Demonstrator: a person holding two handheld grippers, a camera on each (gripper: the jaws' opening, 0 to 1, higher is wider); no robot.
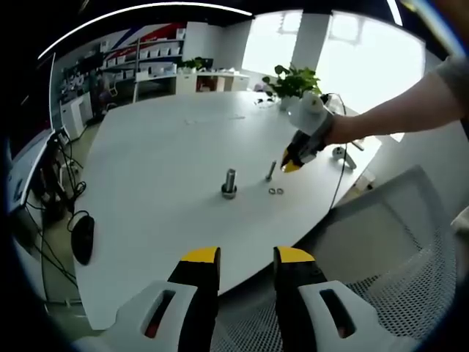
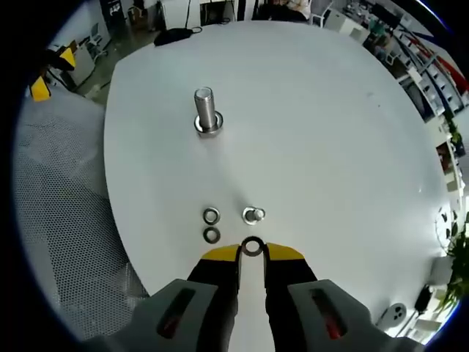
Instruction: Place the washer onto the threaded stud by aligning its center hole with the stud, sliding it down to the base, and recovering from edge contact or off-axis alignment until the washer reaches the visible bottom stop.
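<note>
The threaded stud [image 2: 207,108] stands upright on its wider base, out on the white table [image 2: 315,132]; it is also in the left gripper view [image 1: 229,180]. My right gripper [image 2: 252,254] is shut on a small steel washer [image 2: 253,247], pinched by its rim between the yellow tips, well short of the stud. In the left gripper view the right gripper [image 1: 291,165] is held by a hand just above the table, right of the stud. My left gripper [image 1: 247,257] is open and holds nothing, back at the table's near edge.
Two loose washers [image 2: 211,225] and a thin upright bolt [image 2: 253,215] lie just ahead of the right tips. A mesh chair [image 1: 410,271] stands by the table edge. A potted plant [image 1: 293,79] and cables sit at the far side.
</note>
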